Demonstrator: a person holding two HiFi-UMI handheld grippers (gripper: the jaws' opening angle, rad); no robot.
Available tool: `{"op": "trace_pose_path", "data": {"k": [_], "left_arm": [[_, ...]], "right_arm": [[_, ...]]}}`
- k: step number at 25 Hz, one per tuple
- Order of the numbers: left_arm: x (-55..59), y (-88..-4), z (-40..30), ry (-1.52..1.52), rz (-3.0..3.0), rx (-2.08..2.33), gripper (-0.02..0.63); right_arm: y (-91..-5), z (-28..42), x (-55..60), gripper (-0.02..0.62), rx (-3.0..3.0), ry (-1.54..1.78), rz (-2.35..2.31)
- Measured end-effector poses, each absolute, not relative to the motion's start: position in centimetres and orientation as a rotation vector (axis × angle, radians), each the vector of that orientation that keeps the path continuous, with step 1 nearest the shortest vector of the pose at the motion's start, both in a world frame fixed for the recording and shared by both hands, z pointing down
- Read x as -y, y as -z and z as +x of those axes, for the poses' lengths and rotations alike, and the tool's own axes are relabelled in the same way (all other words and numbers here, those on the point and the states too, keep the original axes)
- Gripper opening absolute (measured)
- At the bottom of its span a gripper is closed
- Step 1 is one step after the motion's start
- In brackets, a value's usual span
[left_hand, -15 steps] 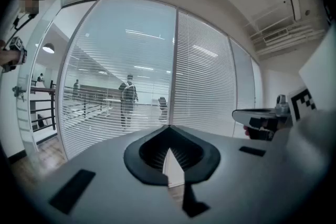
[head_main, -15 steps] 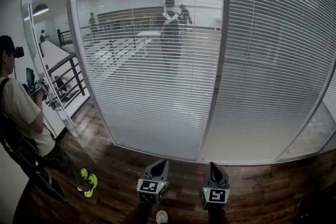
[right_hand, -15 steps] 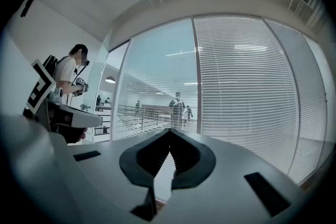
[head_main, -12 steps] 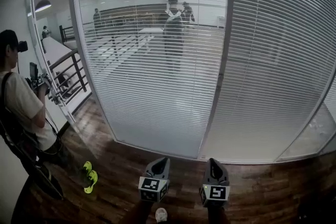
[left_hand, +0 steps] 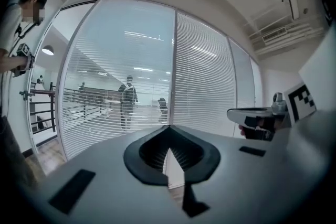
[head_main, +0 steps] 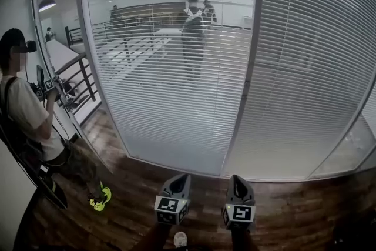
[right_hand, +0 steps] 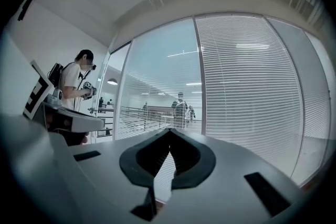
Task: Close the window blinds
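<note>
A glass wall in front of me carries white blinds. The left panel's blinds (head_main: pixel 170 73) have their slats turned open, and a hall with railings and reflections shows through them. The right panel's blinds (head_main: pixel 311 67) look closed and opaque. My left gripper (head_main: pixel 183 176) and right gripper (head_main: pixel 237 177) are held side by side low in the head view, level, pointing at the wall and well short of it. In the left gripper view the left gripper (left_hand: pixel 169 127) has its jaw tips together with nothing between them. The right gripper (right_hand: pixel 170 129) looks the same in its own view.
A person (head_main: pixel 26 120) holding camera gear stands at the left, by an open glass door and a dark railing (head_main: pixel 79 76). A metal mullion (head_main: pixel 247 67) divides the two blind panels. Dark wooden floor (head_main: pixel 117 214) runs from me to the wall.
The person at the left has shifted, and the foot in the yellow shoe has stepped lower in the view. Both grippers stay where they were, side by side.
</note>
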State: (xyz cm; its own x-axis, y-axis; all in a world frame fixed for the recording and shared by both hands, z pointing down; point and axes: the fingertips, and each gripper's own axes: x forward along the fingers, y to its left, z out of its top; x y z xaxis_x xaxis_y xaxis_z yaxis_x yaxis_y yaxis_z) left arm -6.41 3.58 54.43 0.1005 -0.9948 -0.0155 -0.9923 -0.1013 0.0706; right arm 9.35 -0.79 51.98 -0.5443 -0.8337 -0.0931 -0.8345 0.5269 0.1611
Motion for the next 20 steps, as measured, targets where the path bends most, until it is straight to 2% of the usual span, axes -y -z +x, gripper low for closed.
{"op": "trace_pose_path", "data": {"k": [20], "left_arm": [[-1.4, -54.5, -9.8, 0.119, 2.290, 2.073, 0.000]], "right_arm": [[-51.7, 6.1, 3.4, 0.003, -2.716, -0.287, -1.490]]}}
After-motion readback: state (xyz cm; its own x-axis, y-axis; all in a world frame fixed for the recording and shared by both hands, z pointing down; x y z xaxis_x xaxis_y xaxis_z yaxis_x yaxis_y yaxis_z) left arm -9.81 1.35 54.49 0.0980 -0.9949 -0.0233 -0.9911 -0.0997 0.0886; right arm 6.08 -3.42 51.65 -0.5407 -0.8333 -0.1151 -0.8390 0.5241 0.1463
